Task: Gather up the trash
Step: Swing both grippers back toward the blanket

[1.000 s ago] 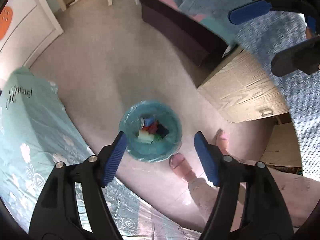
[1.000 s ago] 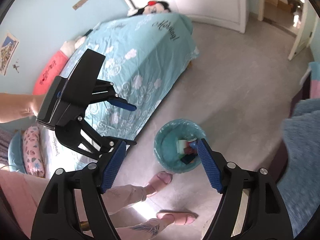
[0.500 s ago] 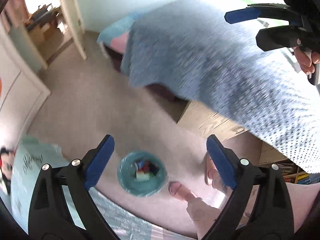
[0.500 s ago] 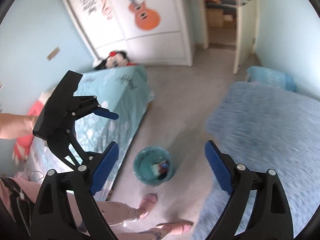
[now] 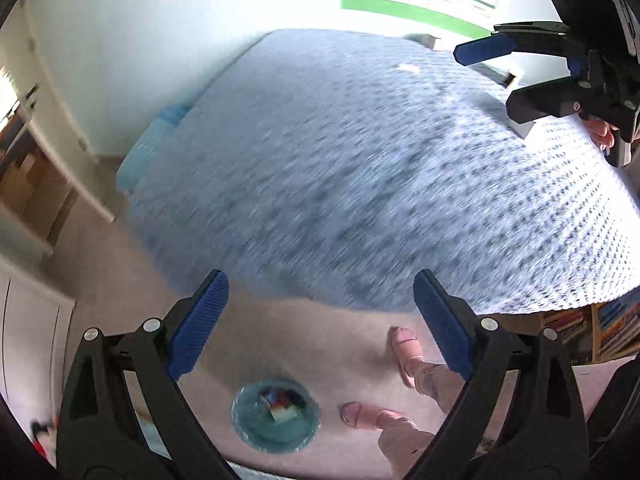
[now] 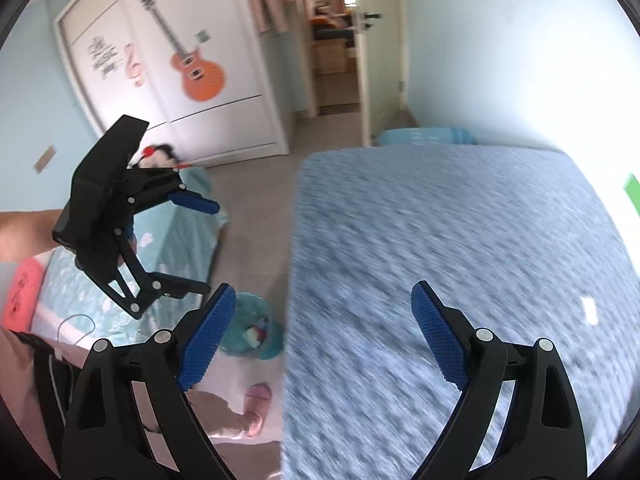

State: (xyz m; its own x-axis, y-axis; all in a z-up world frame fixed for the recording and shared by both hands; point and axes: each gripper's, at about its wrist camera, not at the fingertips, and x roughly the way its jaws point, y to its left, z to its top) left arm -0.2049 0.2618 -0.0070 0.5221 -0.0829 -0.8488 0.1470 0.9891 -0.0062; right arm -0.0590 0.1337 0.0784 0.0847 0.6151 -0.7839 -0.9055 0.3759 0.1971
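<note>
While we hover over blue knit bedspread (image 6: 460, 240), both grippers hold nothing: left gripper (image 5: 320, 320) spread wide, right gripper (image 6: 324, 328) spread wide too. Beside bedspread's edge, on beige floor (image 5: 300, 344): teal trash bin (image 5: 275, 420), upright, mouth up, colourful scraps inside. White scrap (image 6: 589, 309) lies on bedspread, long axis unreadable through blur. Beyond bedspread: guitar-decal wardrobe (image 6: 180, 72), open door (image 6: 380, 60).
</note>
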